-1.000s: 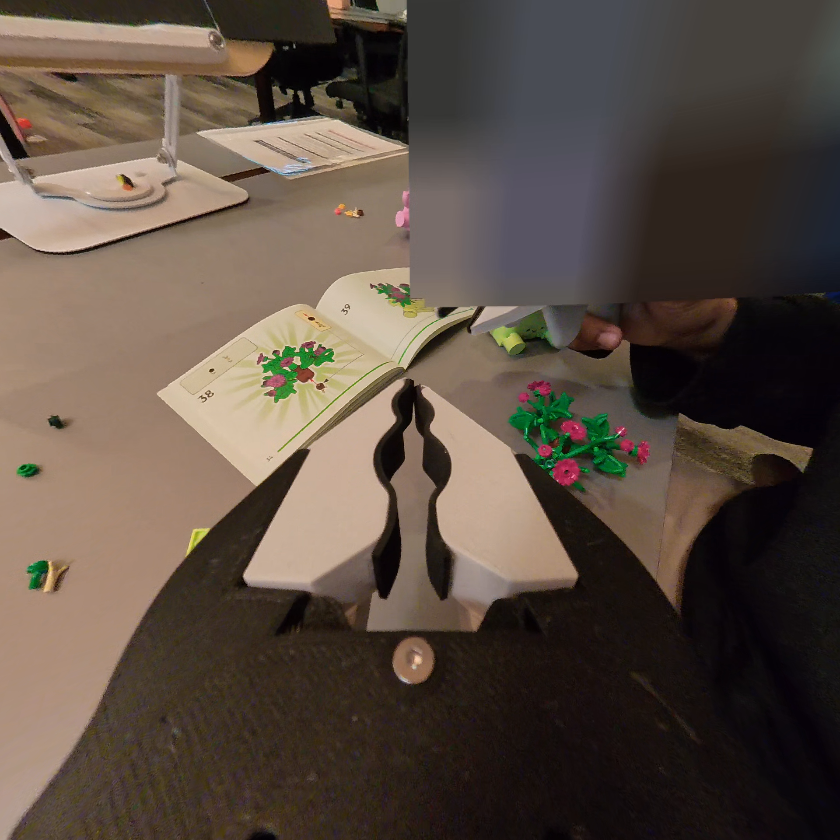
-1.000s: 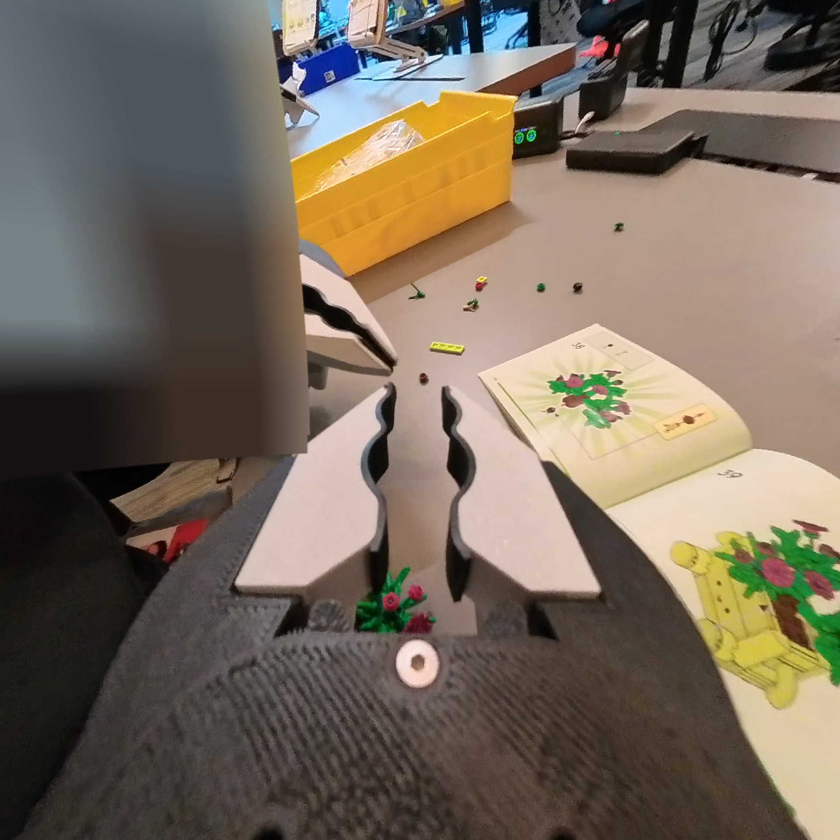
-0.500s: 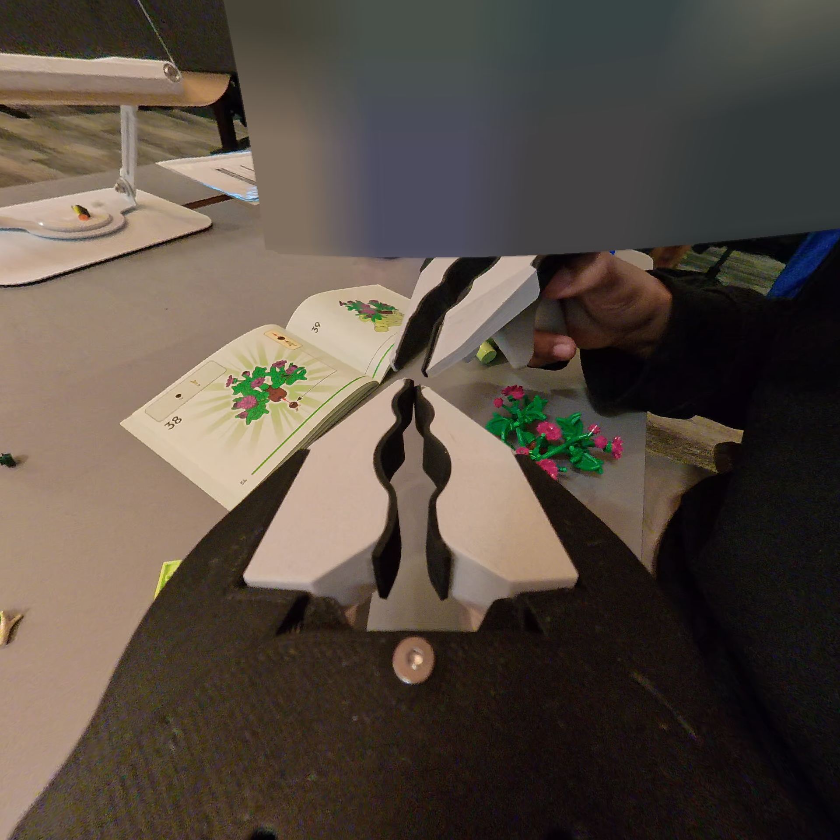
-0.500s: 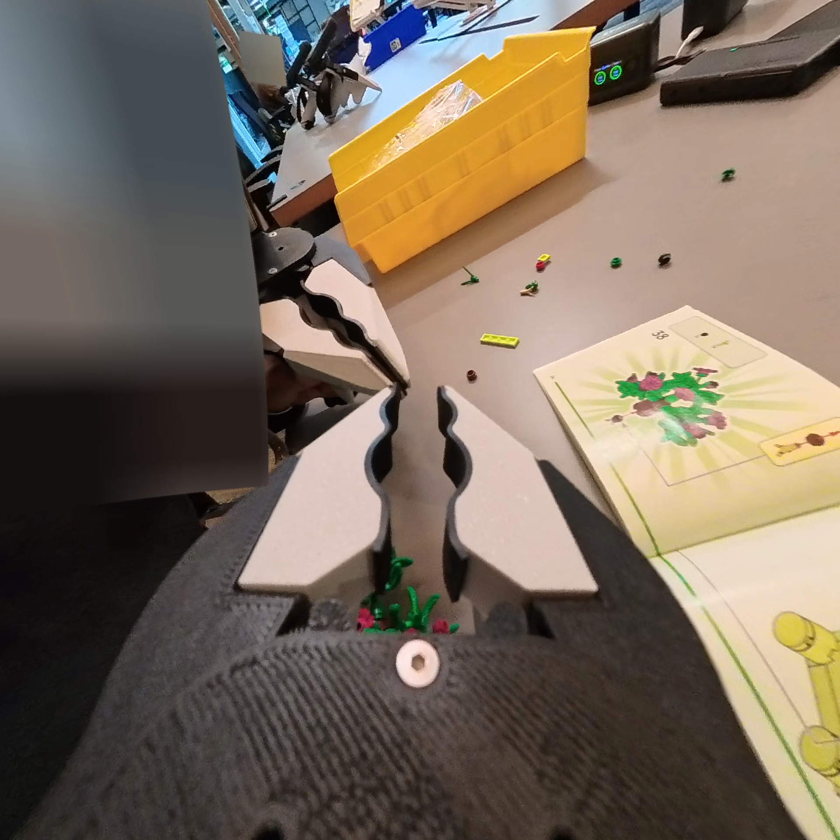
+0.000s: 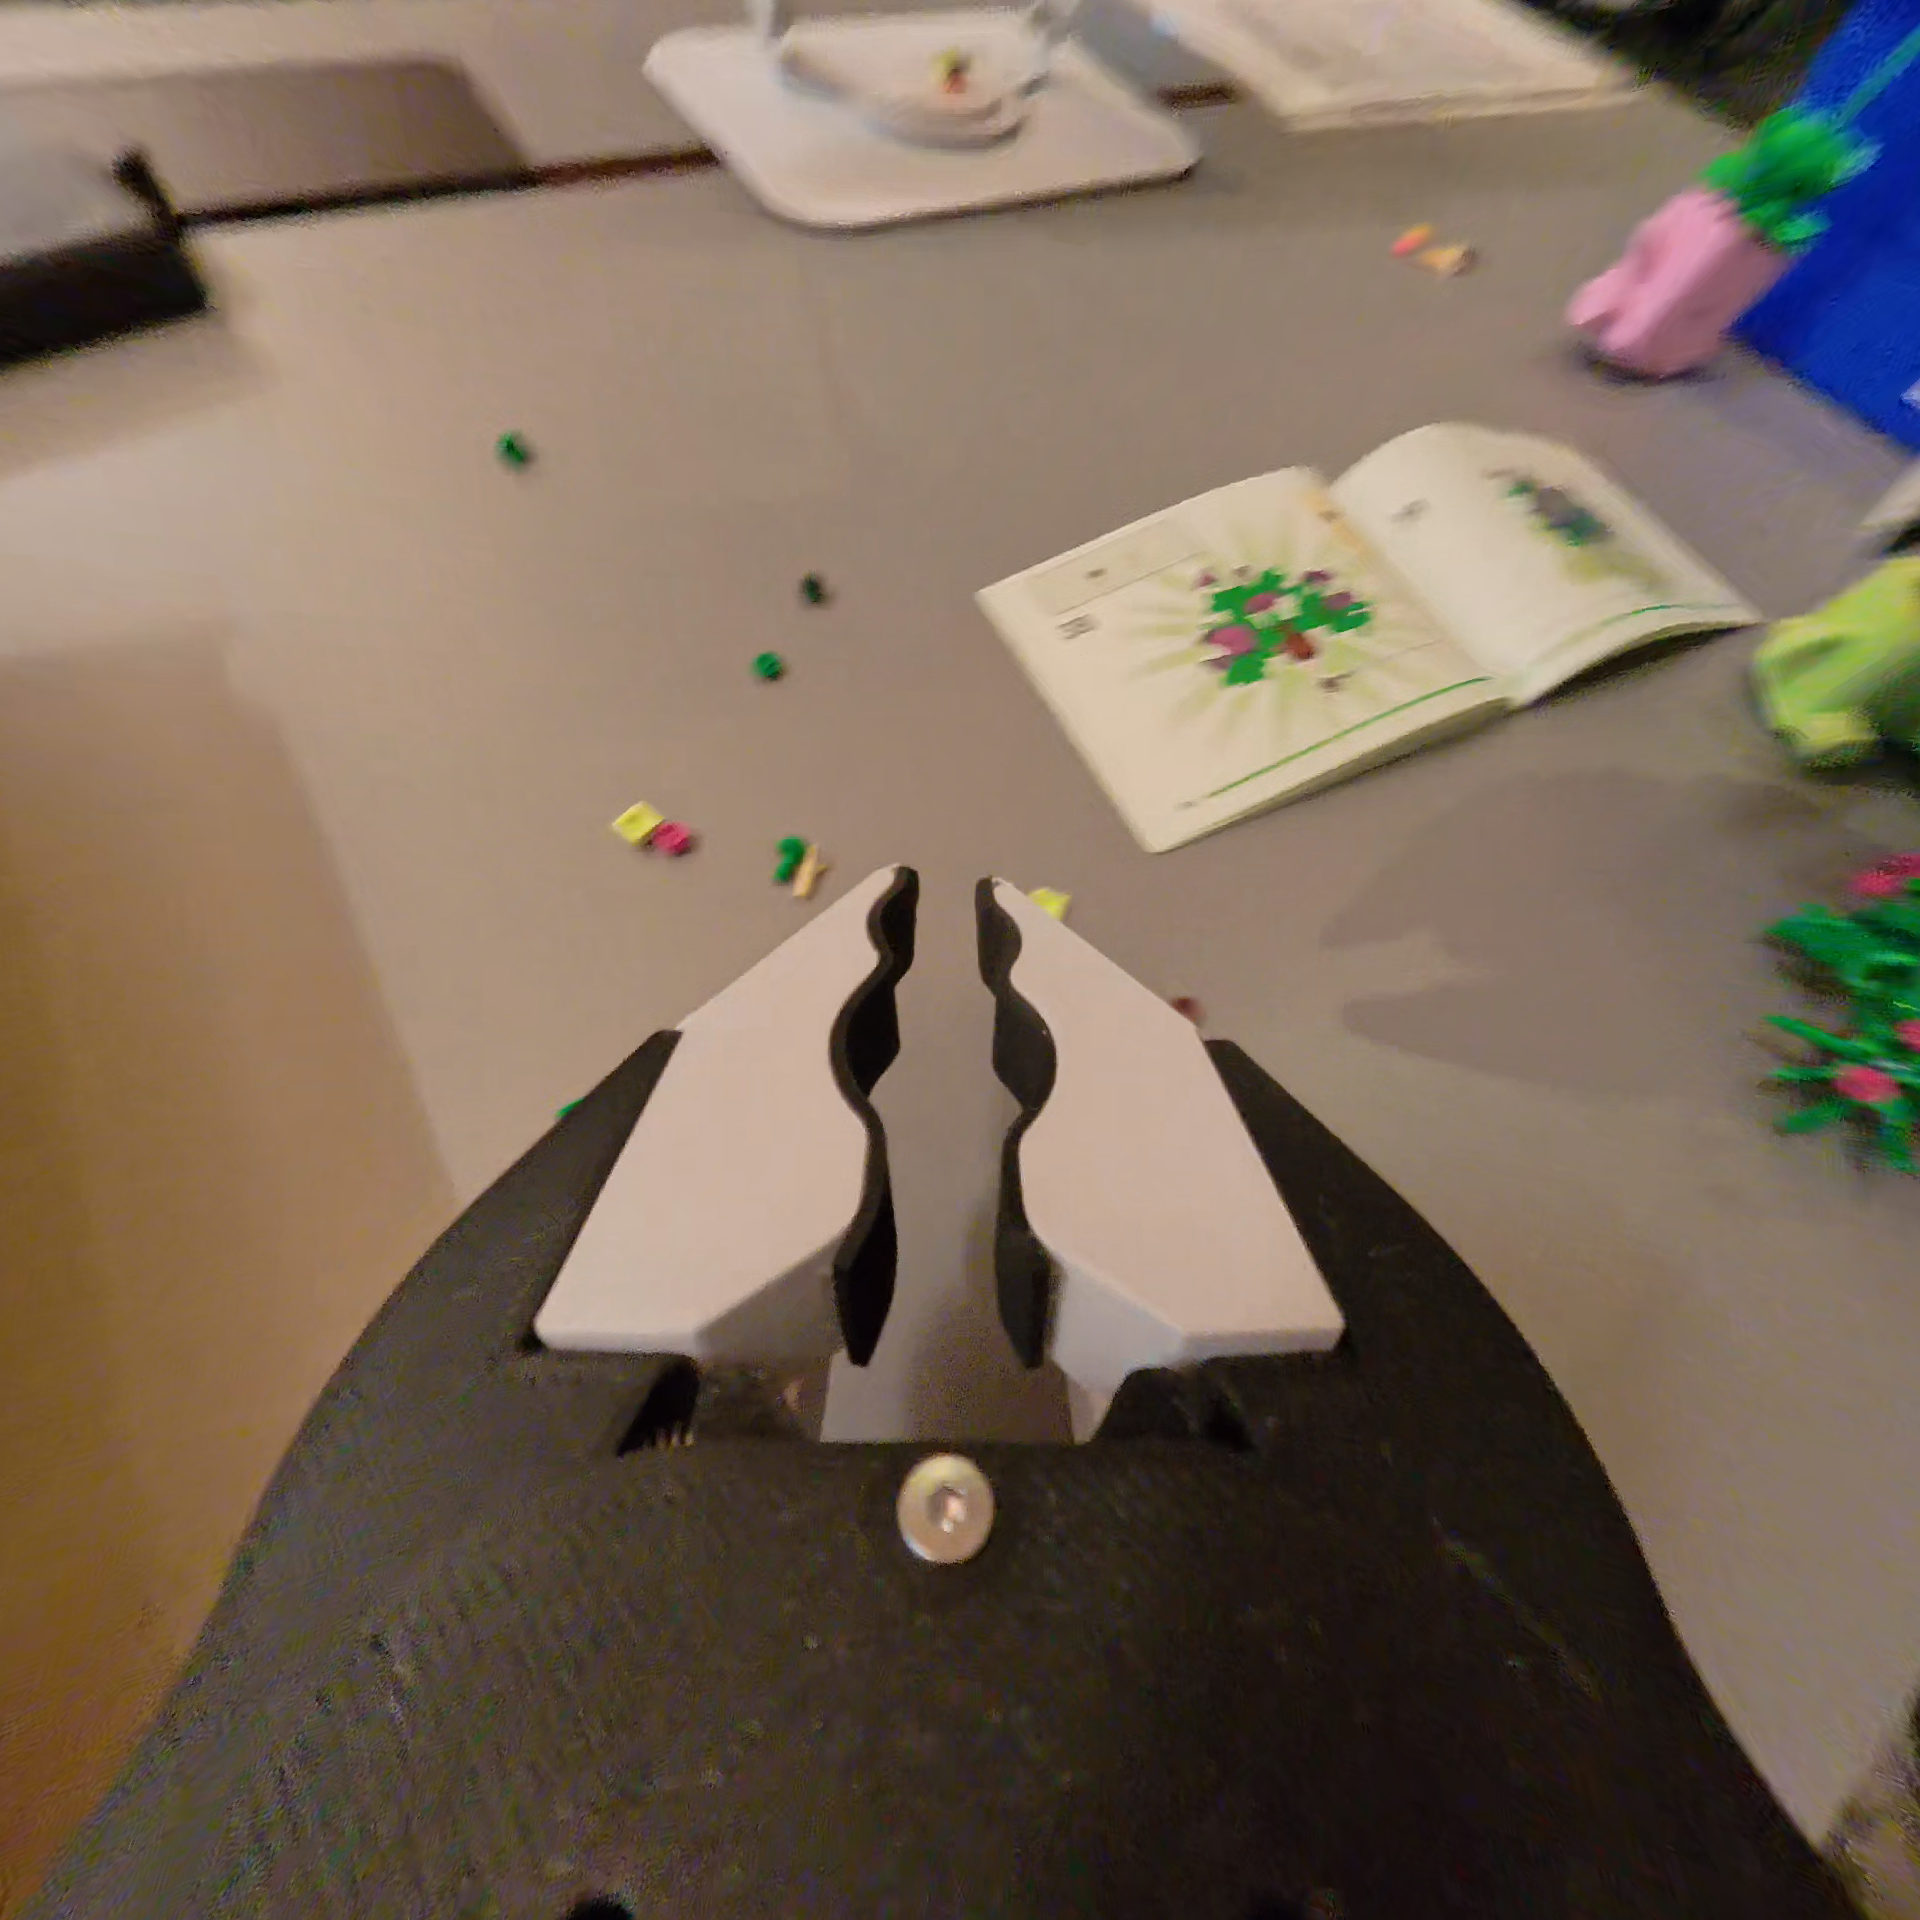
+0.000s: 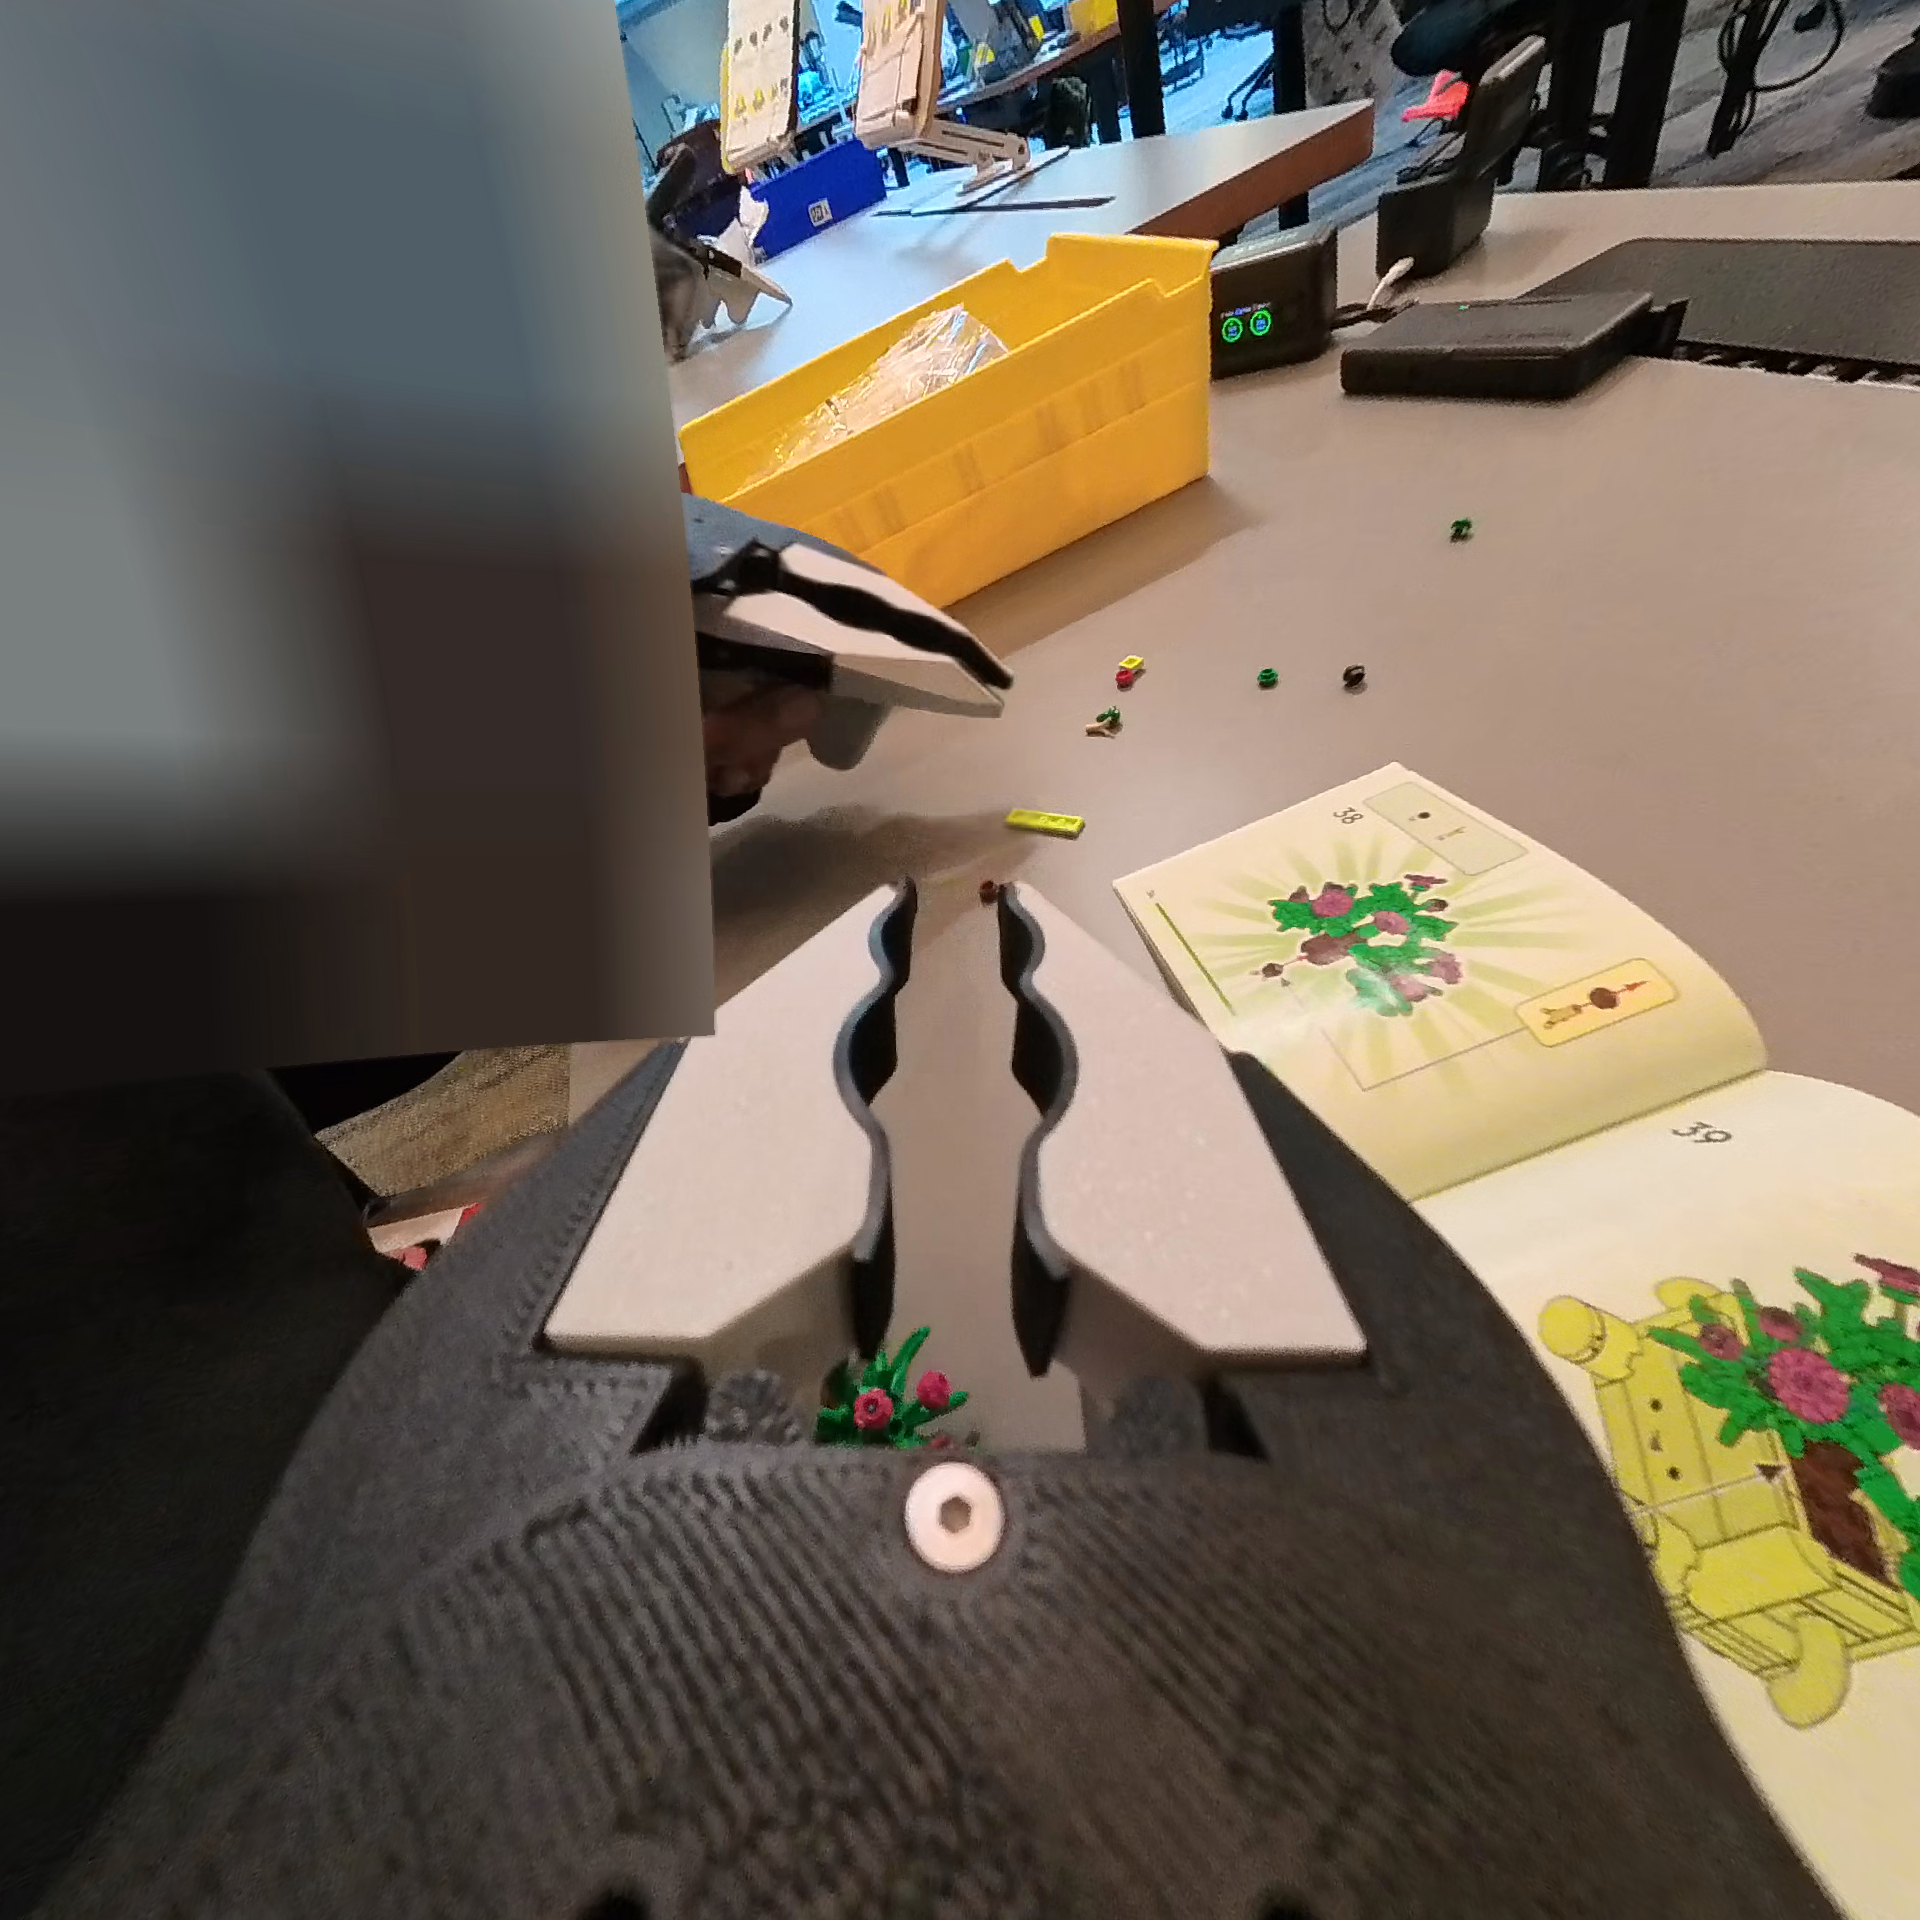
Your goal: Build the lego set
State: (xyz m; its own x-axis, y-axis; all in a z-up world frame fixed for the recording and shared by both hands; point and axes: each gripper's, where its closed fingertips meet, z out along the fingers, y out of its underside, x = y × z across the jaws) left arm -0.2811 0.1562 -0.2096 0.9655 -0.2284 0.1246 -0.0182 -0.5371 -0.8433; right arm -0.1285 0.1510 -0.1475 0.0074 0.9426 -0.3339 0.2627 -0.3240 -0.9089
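- Lego pieces lie scattered on the grey table (image 5: 1039,416): small green studs (image 5: 767,665), a yellow-and-pink pair (image 5: 652,828) and a lime plate (image 6: 1044,822).
- Left gripper (image 5: 945,894): fingers slightly parted with a narrow gap, nothing held; it hovers above the loose pieces.
- Right gripper (image 6: 954,896): fingers a little apart, empty; a tiny dark red piece (image 6: 987,888) lies on the table just past its tips.
- Green-and-pink flower assembly (image 5: 1860,1039) rests near the table's right edge in the left wrist view; in the right wrist view it shows only under the finger bases (image 6: 894,1403).
- Instruction booklet (image 6: 1455,987) lies open, with page numbers and printed flower pictures.
- Left wrist view alone: a blurred pink build with a green top (image 5: 1704,270), possibly a pot, and a white stand base (image 5: 914,135).
- Right wrist view alone: yellow bin (image 6: 1039,436) and black devices (image 6: 1496,343).
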